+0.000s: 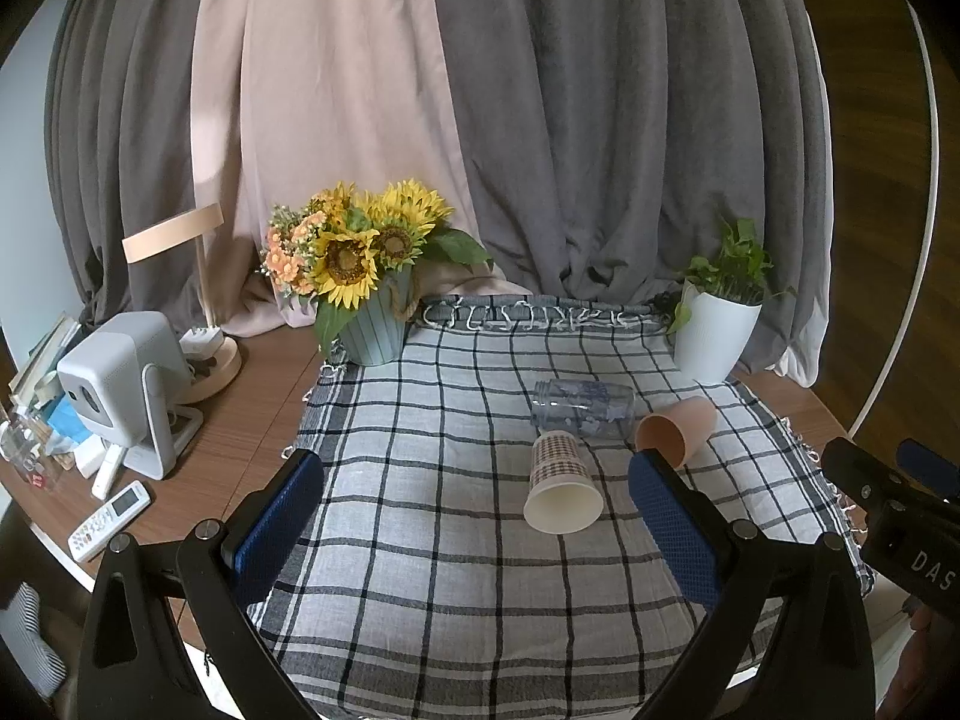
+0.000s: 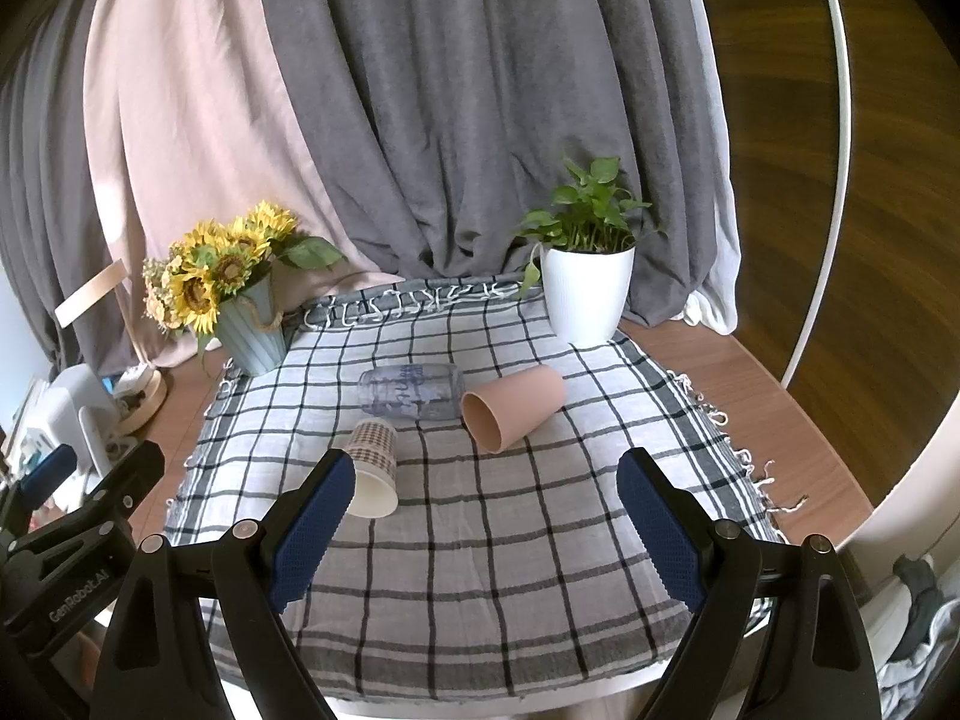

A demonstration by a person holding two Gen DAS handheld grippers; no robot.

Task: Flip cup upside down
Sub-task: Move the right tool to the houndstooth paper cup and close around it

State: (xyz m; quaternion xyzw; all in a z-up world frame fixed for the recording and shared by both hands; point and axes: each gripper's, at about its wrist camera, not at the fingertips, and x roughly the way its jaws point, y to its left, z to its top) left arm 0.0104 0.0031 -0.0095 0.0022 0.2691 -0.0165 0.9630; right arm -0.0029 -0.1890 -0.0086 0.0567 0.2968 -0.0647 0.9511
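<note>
Three cups lie on their sides on a checked cloth point(image 1: 456, 540). A checked paper cup point(image 1: 561, 483) points its mouth toward me; it also shows in the right wrist view point(image 2: 375, 468). A clear glass cup point(image 1: 583, 407) point(image 2: 413, 391) lies behind it. A pink cup point(image 1: 677, 427) point(image 2: 513, 407) lies to the right. My left gripper point(image 1: 474, 477) is open and empty, short of the cups. My right gripper point(image 2: 486, 480) is open and empty, with its left finger point(image 2: 315, 531) in front of the paper cup.
A sunflower vase point(image 1: 375, 324) point(image 2: 252, 333) stands at the cloth's back left and a white plant pot point(image 1: 714, 330) point(image 2: 588, 294) at the back right. A projector point(image 1: 120, 384), a lamp base point(image 1: 210, 360) and a remote point(image 1: 108, 519) sit on the wooden table at left. Curtains hang behind.
</note>
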